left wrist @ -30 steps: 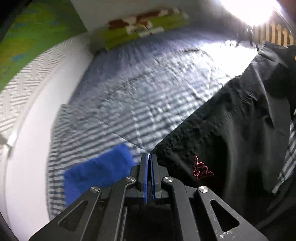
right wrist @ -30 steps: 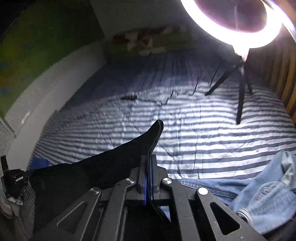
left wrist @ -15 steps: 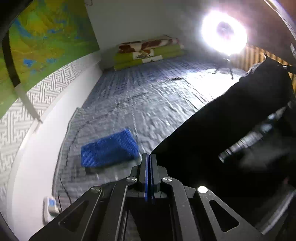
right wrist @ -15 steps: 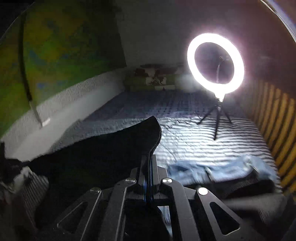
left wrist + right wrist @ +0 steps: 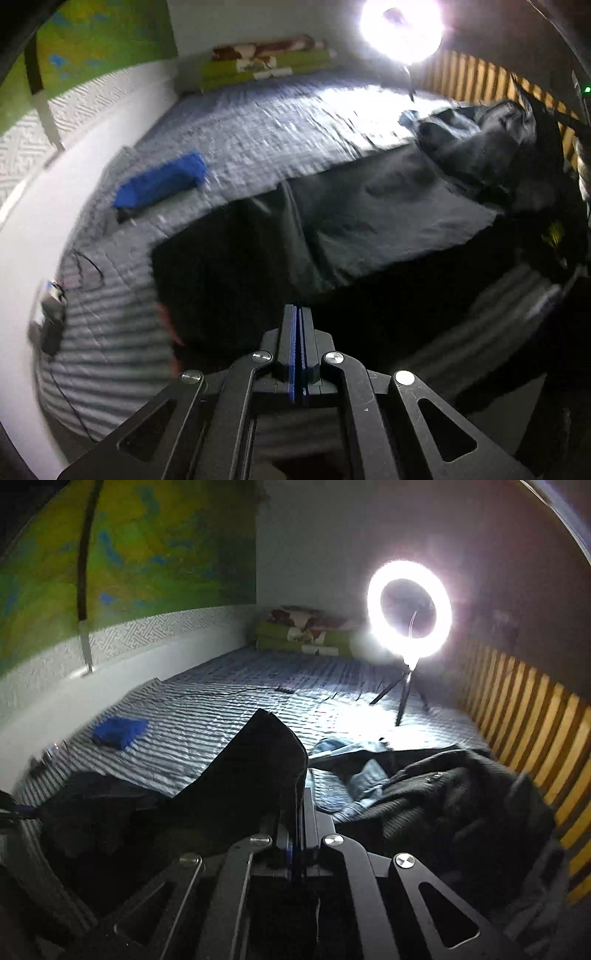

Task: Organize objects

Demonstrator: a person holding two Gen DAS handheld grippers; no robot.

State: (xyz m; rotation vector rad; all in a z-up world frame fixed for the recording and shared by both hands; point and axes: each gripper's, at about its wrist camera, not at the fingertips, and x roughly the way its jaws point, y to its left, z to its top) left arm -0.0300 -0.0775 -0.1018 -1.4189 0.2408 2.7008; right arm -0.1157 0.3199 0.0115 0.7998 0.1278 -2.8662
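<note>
Both tools closed on the black garment [image 5: 369,206]: left tool [image 5: 298,317] pinches its near edge, right tool [image 5: 301,794] a raised corner. It spreads across the frame's middle, over the bed [image 5: 258,122]. Keep both grips taut and level (avoid sagging), lay flat.

Dim, blurred; ring light [image 5: 409,609] glare

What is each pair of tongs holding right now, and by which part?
Both tongs grip the same black garment. The right tongs pinch a raised edge of it. The left tongs are shut at another edge, though the exact spot is too dark to tell.
</note>
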